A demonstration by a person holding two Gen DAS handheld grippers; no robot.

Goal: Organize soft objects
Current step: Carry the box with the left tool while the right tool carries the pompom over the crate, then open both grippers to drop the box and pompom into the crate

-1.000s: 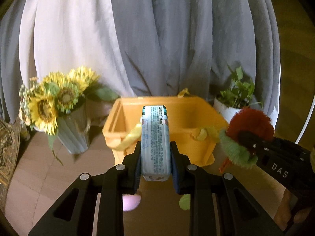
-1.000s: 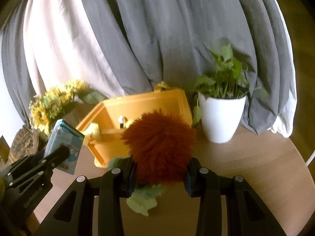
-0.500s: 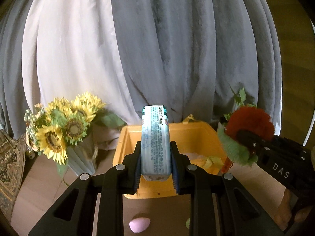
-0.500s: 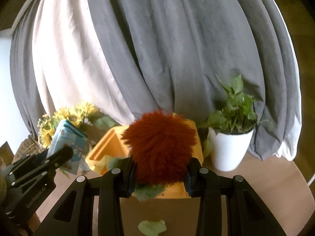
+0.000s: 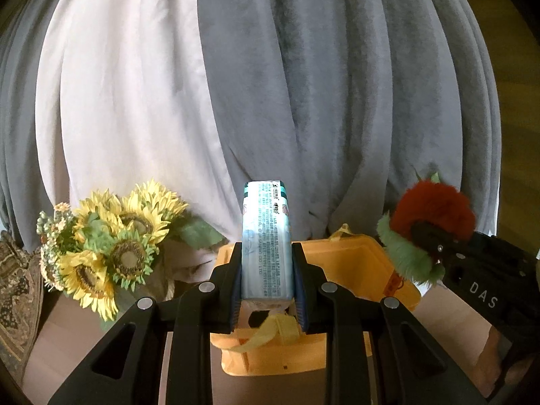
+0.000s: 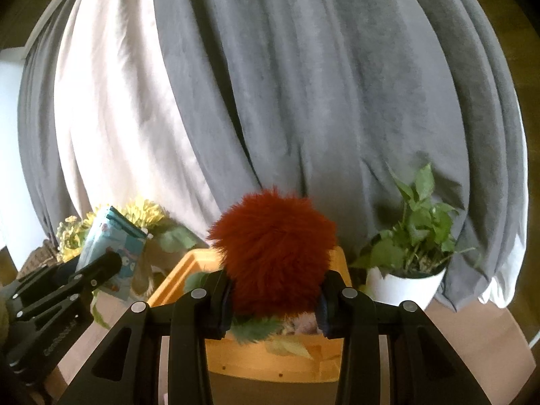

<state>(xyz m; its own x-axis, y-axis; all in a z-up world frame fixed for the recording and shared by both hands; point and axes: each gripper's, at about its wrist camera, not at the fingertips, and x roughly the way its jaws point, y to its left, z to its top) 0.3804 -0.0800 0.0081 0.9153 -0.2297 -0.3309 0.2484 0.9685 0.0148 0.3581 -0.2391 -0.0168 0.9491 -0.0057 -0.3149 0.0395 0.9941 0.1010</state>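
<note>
My left gripper squeezes a soft blue tissue pack, and the pack stands up tall between my two pads. My right gripper squeezes a fuzzy red plush ball with green fluffy leaves under it. In my left view the ball sits at 3 o'clock from the pack. Both soft things hang in the air above the yellow bin, which sits on the wooden table at 6 o'clock from them. Yellow sunflowers stand at 9 o'clock from the bin. A white pot with a green plant stands at 3 o'clock from the bin. Grey and white curtains hang behind everything.
</note>
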